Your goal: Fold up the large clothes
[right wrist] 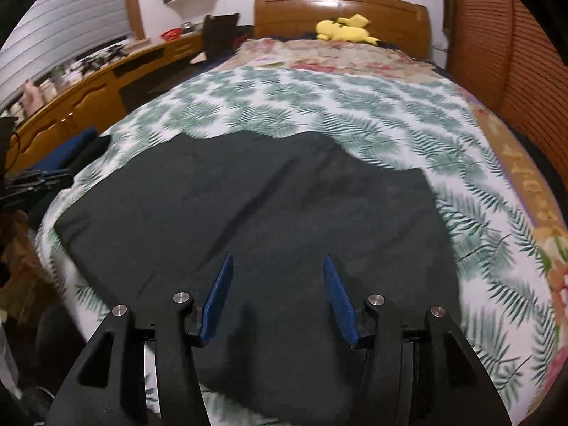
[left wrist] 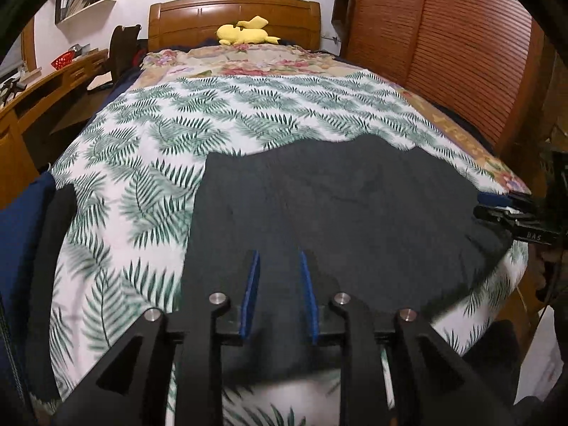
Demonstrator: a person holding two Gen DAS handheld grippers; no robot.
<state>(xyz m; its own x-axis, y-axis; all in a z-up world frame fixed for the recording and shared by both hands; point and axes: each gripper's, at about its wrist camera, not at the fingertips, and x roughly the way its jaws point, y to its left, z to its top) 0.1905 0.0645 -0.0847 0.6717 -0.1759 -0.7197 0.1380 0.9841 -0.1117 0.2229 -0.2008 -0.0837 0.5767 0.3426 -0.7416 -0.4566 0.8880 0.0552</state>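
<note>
A large dark grey garment (left wrist: pixel 337 206) lies spread flat on the fern-print bed cover (left wrist: pixel 149 149); it also shows in the right wrist view (right wrist: pixel 248 206). My left gripper (left wrist: pixel 278 259) hovers over the garment's near edge, jaws apart with nothing between the blue pads. My right gripper (right wrist: pixel 277 262) is open wide and empty above the garment's near part. The right gripper also shows at the right edge of the left wrist view (left wrist: pixel 518 220).
A yellow plush toy (left wrist: pixel 245 33) lies by the wooden headboard (left wrist: pixel 234 10). A wooden desk (left wrist: pixel 42 88) runs along the left, a slatted wooden wardrobe (left wrist: pixel 454 53) along the right. A dark blue and black cloth pile (left wrist: pixel 32 234) sits at the bed's left edge.
</note>
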